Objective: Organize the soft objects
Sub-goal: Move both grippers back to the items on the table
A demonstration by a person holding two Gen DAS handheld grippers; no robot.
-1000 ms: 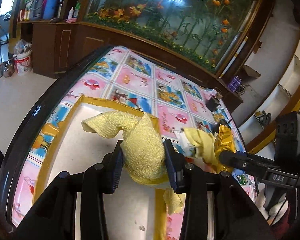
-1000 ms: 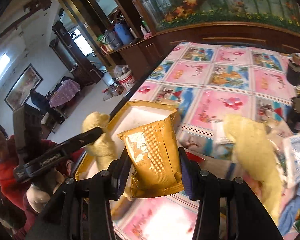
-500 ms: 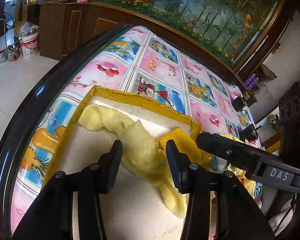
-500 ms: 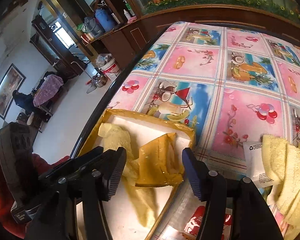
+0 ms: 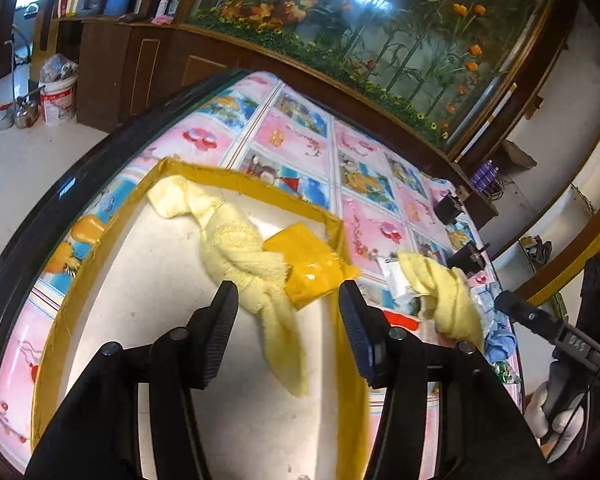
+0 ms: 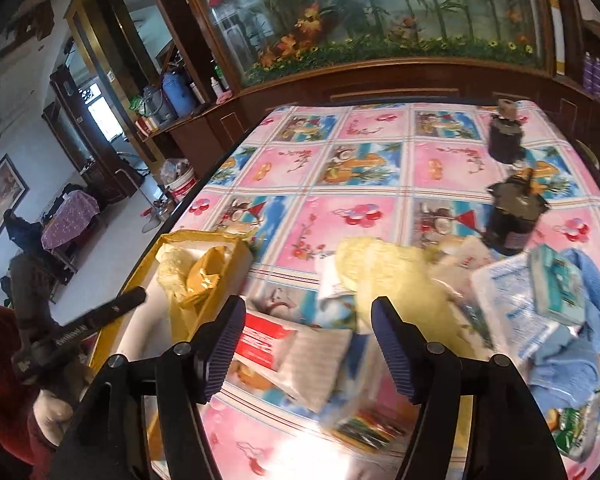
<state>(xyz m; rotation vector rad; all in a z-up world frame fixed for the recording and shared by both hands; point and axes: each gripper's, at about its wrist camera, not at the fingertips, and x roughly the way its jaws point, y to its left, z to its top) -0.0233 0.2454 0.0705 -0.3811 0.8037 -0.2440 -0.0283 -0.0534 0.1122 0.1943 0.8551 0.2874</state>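
A twisted yellow towel (image 5: 240, 248) lies in the white tray with a yellow rim (image 5: 112, 236), a gold packet (image 5: 308, 264) resting against it by the far right corner. My left gripper (image 5: 286, 312) hovers open just above the towel's tail, holding nothing. In the right wrist view the same tray (image 6: 224, 264) sits at the left with the towel (image 6: 172, 268) and gold packet (image 6: 202, 276) inside. My right gripper (image 6: 308, 336) is open and empty over a heap of packets, with a second yellow towel (image 6: 396, 272) just beyond its right finger.
The table has a pink and blue cartoon cloth (image 6: 340, 160). On its right side lie a red and white packet (image 6: 276, 340), a blue cloth (image 6: 572, 344), plastic wrappers (image 6: 504, 292) and two dark clips (image 6: 512, 208). A wooden cabinet with an aquarium (image 5: 340, 32) backs the table.
Both grippers let go: the yellow towel and the gold packet now lie in the tray. My left gripper drew back, and my right gripper swung right over the heap of packets.
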